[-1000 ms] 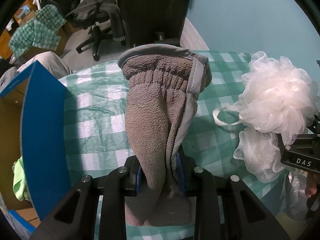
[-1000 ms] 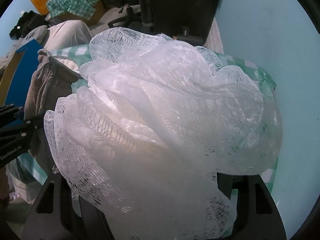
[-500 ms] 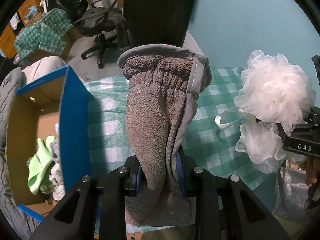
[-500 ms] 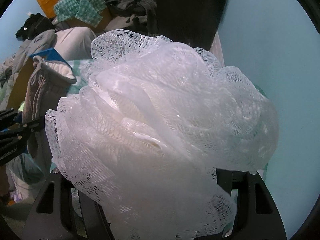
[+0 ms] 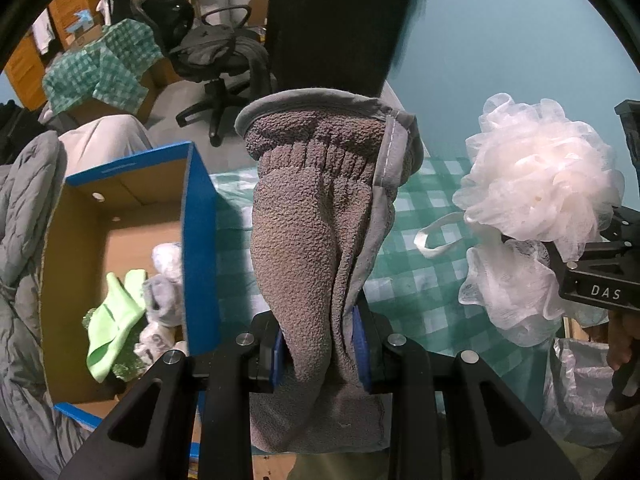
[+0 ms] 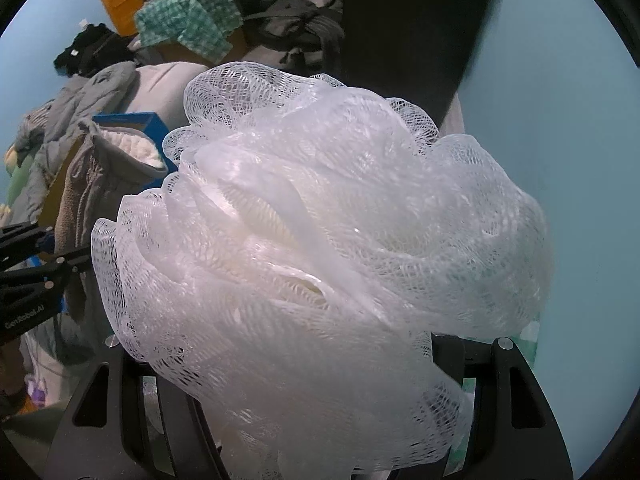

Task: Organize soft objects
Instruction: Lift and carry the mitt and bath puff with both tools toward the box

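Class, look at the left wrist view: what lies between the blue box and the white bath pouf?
The grey fleece mitt, clamped in the left gripper, hangs between the blue box and white bath pouf.

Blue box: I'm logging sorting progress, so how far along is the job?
Partly done. The blue box already holds a green cloth and pale soft items. In hand: the left gripper clamps a grey fleece mitt, the right gripper a white mesh pouf. Both remain to be boxed.

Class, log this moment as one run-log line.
left gripper: shut on glove | right gripper: shut on loofah | box: open
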The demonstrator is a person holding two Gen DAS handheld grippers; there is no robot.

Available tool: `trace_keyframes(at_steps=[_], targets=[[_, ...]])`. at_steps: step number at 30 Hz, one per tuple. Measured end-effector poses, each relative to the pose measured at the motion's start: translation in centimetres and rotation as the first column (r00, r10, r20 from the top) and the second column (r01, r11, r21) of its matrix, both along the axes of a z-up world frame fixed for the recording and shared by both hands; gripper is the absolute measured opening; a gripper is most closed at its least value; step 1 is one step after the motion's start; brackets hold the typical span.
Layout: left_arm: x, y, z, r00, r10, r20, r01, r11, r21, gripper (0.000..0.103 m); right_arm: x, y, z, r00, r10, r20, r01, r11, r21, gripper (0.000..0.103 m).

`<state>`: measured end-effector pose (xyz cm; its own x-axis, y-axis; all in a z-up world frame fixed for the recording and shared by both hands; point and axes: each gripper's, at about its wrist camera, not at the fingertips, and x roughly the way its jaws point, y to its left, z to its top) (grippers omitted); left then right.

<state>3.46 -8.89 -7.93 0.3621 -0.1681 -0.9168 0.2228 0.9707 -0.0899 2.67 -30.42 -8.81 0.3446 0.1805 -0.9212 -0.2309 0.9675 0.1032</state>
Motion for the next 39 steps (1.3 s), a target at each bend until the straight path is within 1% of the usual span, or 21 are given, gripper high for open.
trace_keyframes(at_steps=[4, 9, 18, 26, 31, 39], targets=[[0.0, 1.4, 0.5, 1.0, 0.029, 0.006, -0.029, 0.999, -0.015, 0.028, 0.6, 1.7, 0.5, 1.0, 0.03, 0.008, -0.03, 1.0, 0.007, 0.068], [-0.2, 3.0, 0.8, 0.998, 0.063, 0.01, -0.063, 0.998, -0.011, 0.028, 1.1, 3.7, 1.0, 0.997, 0.076, 0.013, -0.077, 0.997, 0.017, 0.068], [-0.5, 6.6, 1.7, 0.988, 0.151, 0.024, -0.15, 0.989, -0.015, 0.028, 3.1, 8.4, 1.5, 0.986, 0.161, 0.029, -0.162, 0.986, 0.035, 0.068], [-0.6, 9.9, 2.3, 0.973, 0.229, 0.037, -0.229, 0.973, -0.015, 0.028, 4.4, 12.5, 1.5, 0.976, 0.216, 0.041, -0.218, 0.974, 0.053, 0.068], [-0.6, 12.3, 2.2, 0.96, 0.279, 0.039, -0.279, 0.96, -0.004, 0.028, 5.4, 15.5, 1.3, 0.964, 0.264, 0.045, -0.266, 0.962, 0.059, 0.068], [-0.2, 15.8, 1.5, 0.943, 0.33, 0.038, -0.331, 0.944, 0.011, 0.028, 6.4, 19.4, 1.1, 0.948, 0.314, 0.045, -0.317, 0.946, 0.064, 0.068]])
